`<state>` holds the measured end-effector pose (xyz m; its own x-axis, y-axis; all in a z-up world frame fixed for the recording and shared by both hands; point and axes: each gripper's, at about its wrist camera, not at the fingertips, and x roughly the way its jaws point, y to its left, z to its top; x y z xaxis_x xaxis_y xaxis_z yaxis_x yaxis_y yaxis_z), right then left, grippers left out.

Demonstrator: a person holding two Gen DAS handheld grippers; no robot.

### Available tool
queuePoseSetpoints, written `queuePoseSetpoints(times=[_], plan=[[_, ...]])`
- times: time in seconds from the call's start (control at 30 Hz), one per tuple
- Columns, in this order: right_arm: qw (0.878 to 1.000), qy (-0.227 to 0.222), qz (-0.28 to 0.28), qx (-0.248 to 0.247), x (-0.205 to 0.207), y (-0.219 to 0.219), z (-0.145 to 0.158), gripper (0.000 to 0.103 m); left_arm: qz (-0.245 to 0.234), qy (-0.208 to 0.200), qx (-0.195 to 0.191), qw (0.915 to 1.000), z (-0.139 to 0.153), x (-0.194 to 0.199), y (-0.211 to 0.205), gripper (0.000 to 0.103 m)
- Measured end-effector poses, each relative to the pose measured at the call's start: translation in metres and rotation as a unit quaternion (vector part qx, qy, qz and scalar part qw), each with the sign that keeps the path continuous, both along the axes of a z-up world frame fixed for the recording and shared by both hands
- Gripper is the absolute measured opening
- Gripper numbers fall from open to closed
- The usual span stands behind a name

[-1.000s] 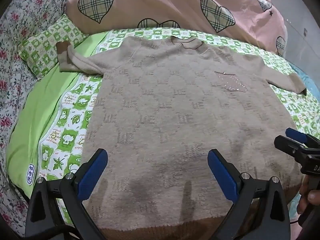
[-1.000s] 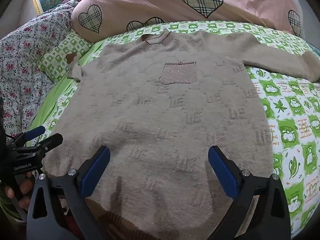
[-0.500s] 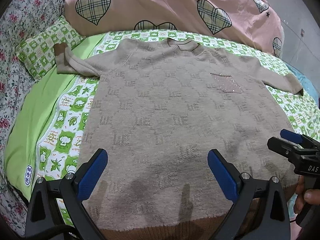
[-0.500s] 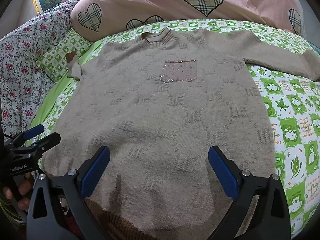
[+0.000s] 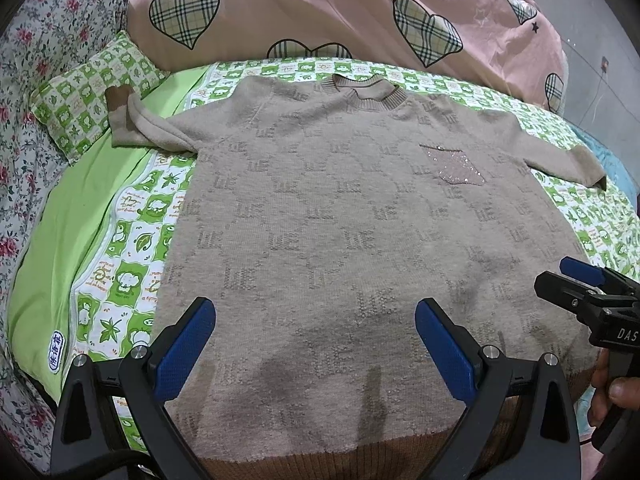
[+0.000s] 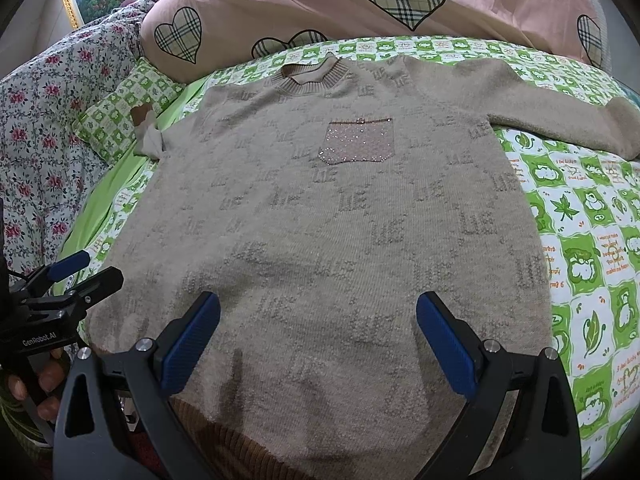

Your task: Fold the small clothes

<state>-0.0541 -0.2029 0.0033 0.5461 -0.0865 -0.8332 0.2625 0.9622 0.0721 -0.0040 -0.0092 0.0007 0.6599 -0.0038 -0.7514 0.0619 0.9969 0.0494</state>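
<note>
The beige sweater (image 5: 360, 240) lies flat, front up, on the bed (image 5: 132, 240) (sleeves spread to both sides, collar toward the pink heart pillow (image 5: 320, 12)), while the left claw (image 5: 314, 340) and right claw (image 6: 318, 338) hover released over its hem, grasping nothing.

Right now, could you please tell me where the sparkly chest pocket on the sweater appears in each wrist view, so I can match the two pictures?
Left wrist view: the sparkly pocket lies right of centre in the upper half, skewed, near the sleeve that reaches the right edge.
Right wrist view: the pocket lies near the centre of the upper half, squarely below the neckline.
Shared landmark: the ribbed collar, up and to the left of the pocket in both views.
</note>
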Motion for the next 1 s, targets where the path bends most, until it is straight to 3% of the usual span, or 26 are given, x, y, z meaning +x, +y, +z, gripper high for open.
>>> queuePoseSetpoints(times=[0.3,0.67,0.9,1.0], plan=[[1.0,0.002,-0.004,0.004,0.003,-0.003,0.001,0.099,-0.002,0.008,0.034,0.9994,0.0,0.007,-0.003,0.1],[1.0,-0.013,-0.021,-0.002,0.004,-0.023,0.01,0.099,-0.003,0.015,-0.008,0.9999,0.001,0.025,0.003,0.1],[0.994,-0.05,-0.092,0.026,-0.012,-0.089,0.024,0.099,0.009,0.017,0.004,0.9998,0.009,0.05,0.007,0.1],[0.989,-0.043,-0.142,-0.013,-0.026,-0.126,0.04,0.099,0.014,0.025,0.001,0.9996,0.013,0.062,0.009,0.1]])
